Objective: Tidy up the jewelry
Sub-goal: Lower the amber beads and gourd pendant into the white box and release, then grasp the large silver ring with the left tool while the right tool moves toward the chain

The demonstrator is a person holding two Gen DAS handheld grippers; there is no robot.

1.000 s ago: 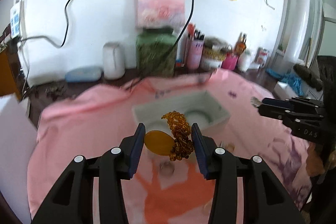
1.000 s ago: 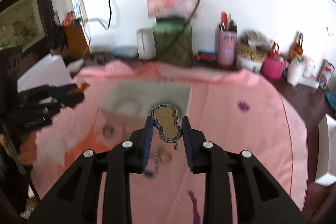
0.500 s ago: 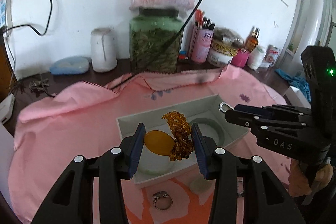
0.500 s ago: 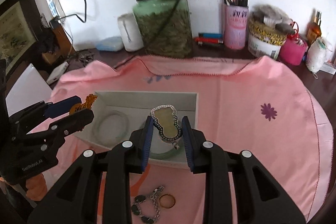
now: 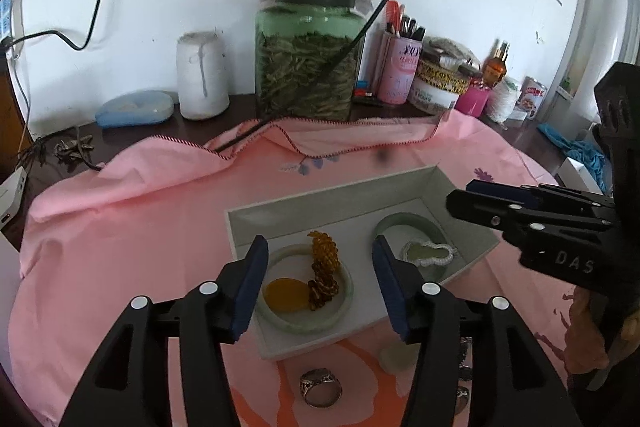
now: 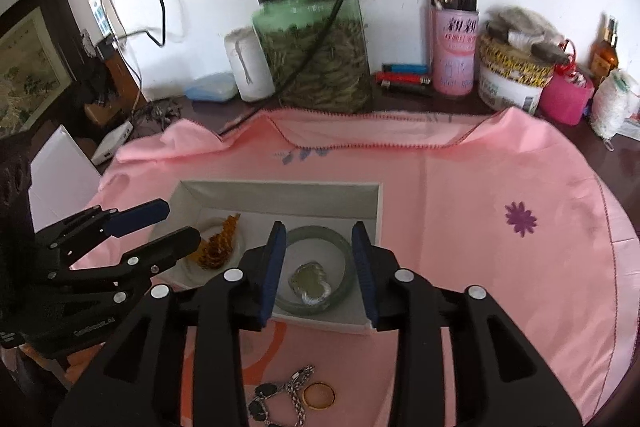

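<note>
A grey-white tray [image 5: 336, 205] [image 6: 280, 197] sits on a pink cloth. In it an amber bead bracelet with an oval amber pendant [image 5: 316, 277] [image 6: 218, 247] lies inside a pale jade bangle [image 5: 348, 301]. A silver-rimmed gourd pendant [image 5: 430, 253] [image 6: 312, 285] lies inside a green bangle [image 5: 400, 221] [image 6: 320, 235]. My left gripper [image 5: 318, 285] is open and empty just above the amber piece. My right gripper [image 6: 320, 267] is open and empty above the gourd pendant.
On the cloth in front of the tray lie a silver ring [image 5: 320, 387], a pale disc [image 5: 396, 359], a gold ring [image 6: 318, 395] and a dark-stone chain [image 6: 280, 399]. A big tea jar [image 5: 310, 55], white cup [image 5: 202, 75], pen holder [image 6: 456, 47] and tins stand behind.
Both grippers opened over the tray. The amber bracelet dropped from the left gripper into the pale bangle. The gourd pendant dropped from the right gripper into the green bangle.
</note>
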